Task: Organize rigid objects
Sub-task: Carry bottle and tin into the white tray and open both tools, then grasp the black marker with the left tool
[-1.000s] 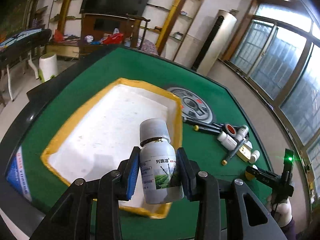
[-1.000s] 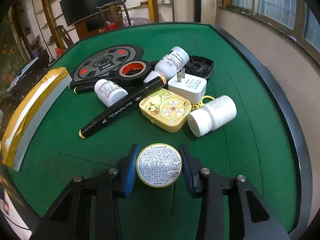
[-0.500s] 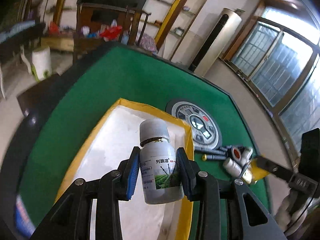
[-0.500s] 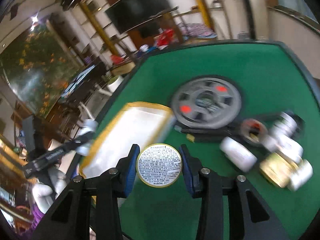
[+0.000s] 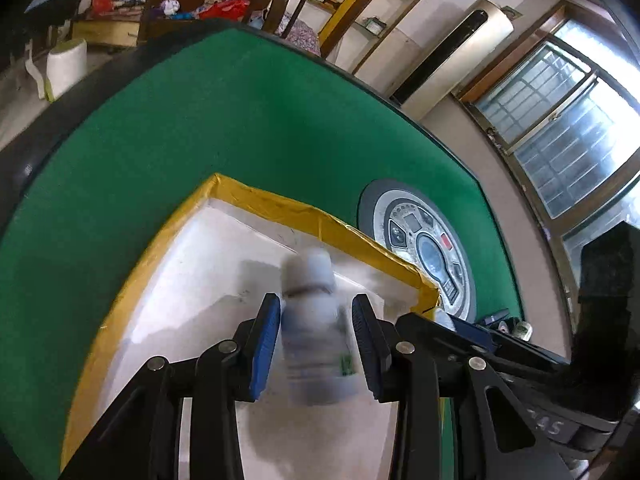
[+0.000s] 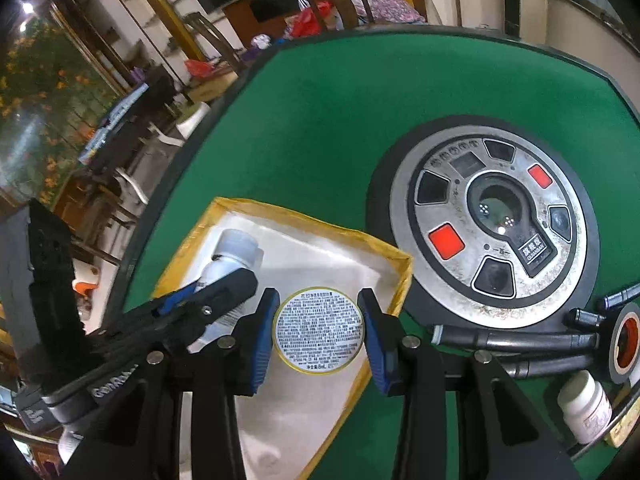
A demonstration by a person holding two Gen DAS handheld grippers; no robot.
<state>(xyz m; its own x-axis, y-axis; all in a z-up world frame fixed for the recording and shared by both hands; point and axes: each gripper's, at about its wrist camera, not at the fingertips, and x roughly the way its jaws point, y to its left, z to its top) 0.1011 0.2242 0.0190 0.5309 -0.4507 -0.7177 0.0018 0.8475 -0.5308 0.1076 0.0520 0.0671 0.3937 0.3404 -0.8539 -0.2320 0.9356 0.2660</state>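
Note:
A white bottle (image 5: pixel 316 332) with a grey cap stands upright between the blue pads of my left gripper (image 5: pixel 316 316), which is shut on it; the bottle is blurred. It hangs low over the white floor of the yellow-rimmed tray (image 5: pixel 256 196). My right gripper (image 6: pixel 319 320) is shut on a round yellow-rimmed tin (image 6: pixel 319 330), printed underside towards the camera, above the tray's (image 6: pixel 280 212) near right corner. In the right wrist view the left gripper (image 6: pixel 216 288) reaches in from the left with the bottle (image 6: pixel 236 248) over the tray's far left part.
A round grey control disc (image 6: pixel 500 220) with red buttons lies in the green felt right of the tray. Beside it lie black markers (image 6: pixel 512 338), a black tape roll (image 6: pixel 624 340) and a white pill bottle (image 6: pixel 584 408). The table's black rim (image 5: pixel 120 64) curves behind.
Both grippers have swung over the tray. The right one carried the tin leftward from beside the pile of objects. The left one moved forward and lower with the bottle, which now looks blurred.

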